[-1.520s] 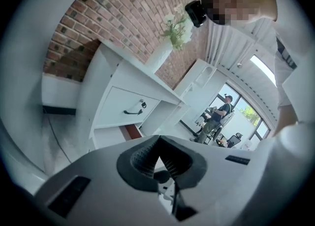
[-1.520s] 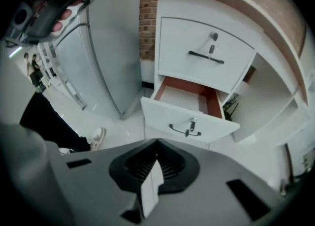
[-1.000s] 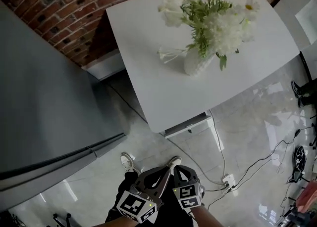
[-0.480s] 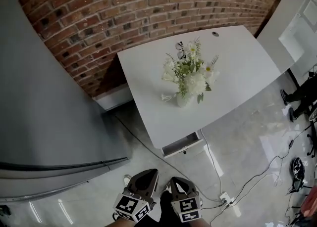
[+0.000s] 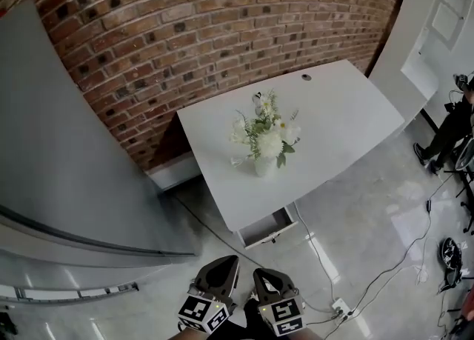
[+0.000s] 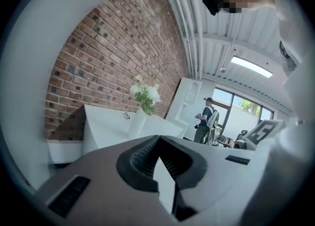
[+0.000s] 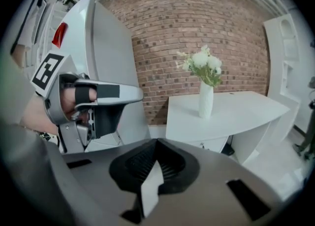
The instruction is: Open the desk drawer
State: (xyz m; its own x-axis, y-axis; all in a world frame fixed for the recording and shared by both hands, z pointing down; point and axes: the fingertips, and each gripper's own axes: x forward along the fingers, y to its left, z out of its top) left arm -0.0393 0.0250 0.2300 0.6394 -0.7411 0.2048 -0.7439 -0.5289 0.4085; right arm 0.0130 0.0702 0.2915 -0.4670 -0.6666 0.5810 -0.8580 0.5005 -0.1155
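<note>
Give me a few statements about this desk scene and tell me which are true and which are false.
1. A vase of flowers stands on the desk. True.
2. The left claw grips the drawer. False: it is shut on nothing, well short of the desk.
3. The wall behind the desk is brick. True.
4. The right claw is wide open. False: its jaws are together, with nothing between them.
5. The flowers are red. False: they are white, with green leaves.
</note>
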